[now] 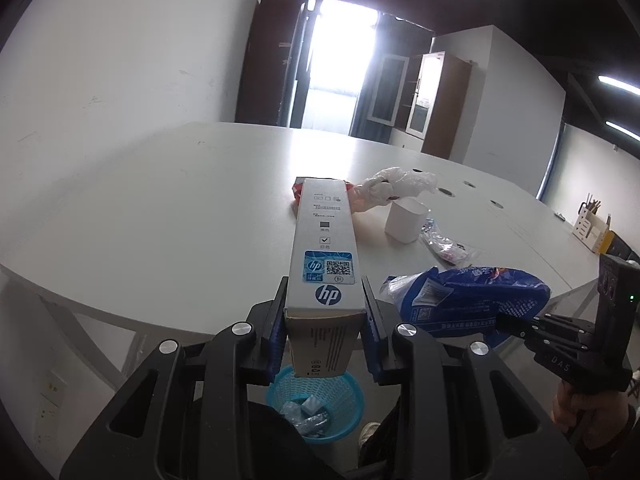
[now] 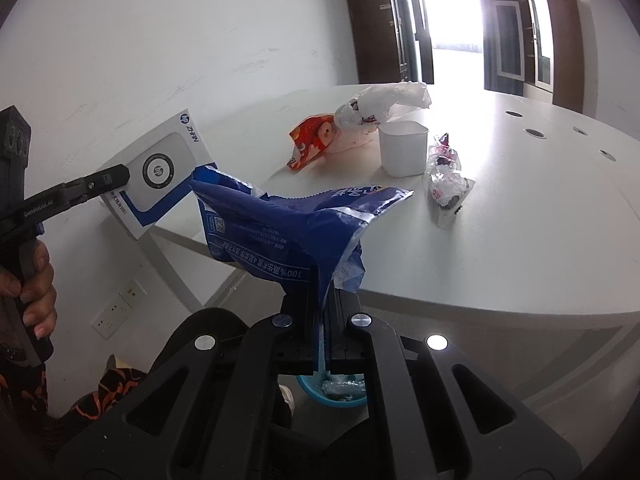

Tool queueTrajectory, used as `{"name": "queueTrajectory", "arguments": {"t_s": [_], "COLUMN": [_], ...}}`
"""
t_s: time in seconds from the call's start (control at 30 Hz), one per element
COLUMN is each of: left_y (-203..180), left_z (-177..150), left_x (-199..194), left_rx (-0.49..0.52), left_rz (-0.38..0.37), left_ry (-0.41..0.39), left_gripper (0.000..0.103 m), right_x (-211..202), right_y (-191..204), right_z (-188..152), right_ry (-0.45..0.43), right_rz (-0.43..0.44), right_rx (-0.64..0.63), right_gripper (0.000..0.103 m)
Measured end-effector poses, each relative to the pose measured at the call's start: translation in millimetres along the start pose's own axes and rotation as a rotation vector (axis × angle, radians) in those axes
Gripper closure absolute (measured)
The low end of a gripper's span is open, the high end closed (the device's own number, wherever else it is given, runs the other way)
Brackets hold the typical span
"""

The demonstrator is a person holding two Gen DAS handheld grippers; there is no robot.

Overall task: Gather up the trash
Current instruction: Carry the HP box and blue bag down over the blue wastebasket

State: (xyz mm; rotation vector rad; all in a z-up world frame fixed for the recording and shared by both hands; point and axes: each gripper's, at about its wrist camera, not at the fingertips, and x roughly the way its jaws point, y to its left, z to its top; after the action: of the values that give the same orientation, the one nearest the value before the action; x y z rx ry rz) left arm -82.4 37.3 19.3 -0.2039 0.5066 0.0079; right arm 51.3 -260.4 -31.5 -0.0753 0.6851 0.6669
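My left gripper (image 1: pixel 325 320) is shut on a white HP box (image 1: pixel 325 248), held off the near table edge above a blue mesh waste basket (image 1: pixel 344 404) on the floor. The box also shows in the right wrist view (image 2: pixel 168 172), gripped by the left gripper (image 2: pixel 116 178). My right gripper (image 2: pixel 322 312) is shut on a crumpled blue plastic bag (image 2: pixel 280 232), also held above the basket (image 2: pixel 340 394). In the left wrist view the bag (image 1: pixel 472 300) and the right gripper (image 1: pixel 504 322) are at the right.
On the white table (image 2: pixel 520 248) lie a red snack wrapper (image 2: pixel 312 140), a white plastic bag (image 2: pixel 384 100), a white cup (image 2: pixel 402 152) and a clear crumpled wrapper (image 2: pixel 444 180). The basket holds some trash. A wall socket (image 2: pixel 116 308) is low on the wall.
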Motion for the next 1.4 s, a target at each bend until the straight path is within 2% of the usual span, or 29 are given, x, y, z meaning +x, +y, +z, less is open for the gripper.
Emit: {"name": "queueTrajectory", "arguments": {"t_s": [0.1,0.2,0.33,0.4,0.7,1.17,1.4], "left_y": [-4.4,-3.6,-12.3,-15.8,-29.4,-8.4,-4.7], "left_z": [-8.4,-17.6,-38.4,-51.3,-106.6,-152.2,-169.8], "left_x": [-14.1,-23.0,-30.2,-31.1,1.5,73.8,110.8], "left_rx": [0.036,0.024,0.064,0.085,0.082,-0.043,-0.030], "left_rz": [-0.016,-0.032,-0.072,-0.067,-0.160,-0.124,-0.085], "left_ry": [-0.014,-0.009,0.010,0.003,0.157,0.383,0.443], "left_gripper": [0.073,0.073,0.073,0.073,0.073,0.073,0.073], "right_x": [-10.3,-13.5,-11.8,-8.4,23.1,76.8,115.1], "right_y": [5.1,9.0,11.1,11.1,-2.9,-26.6,-39.4], "right_z": [-10.2,-24.0,-41.7,-52.5,-95.5,-125.1,-136.4], "right_ry": [0.007,0.034,0.072,0.097,0.210,0.319,0.404], "right_rz": [0.002,0.010,0.014,0.018,-0.006,-0.050,-0.066], "right_rx": [-0.029,-0.043,-0.052,-0.051,-0.015,0.073,0.139], "right_gripper": [0.102,0.102,0.102,0.102,0.102,0.102,0.102]}}
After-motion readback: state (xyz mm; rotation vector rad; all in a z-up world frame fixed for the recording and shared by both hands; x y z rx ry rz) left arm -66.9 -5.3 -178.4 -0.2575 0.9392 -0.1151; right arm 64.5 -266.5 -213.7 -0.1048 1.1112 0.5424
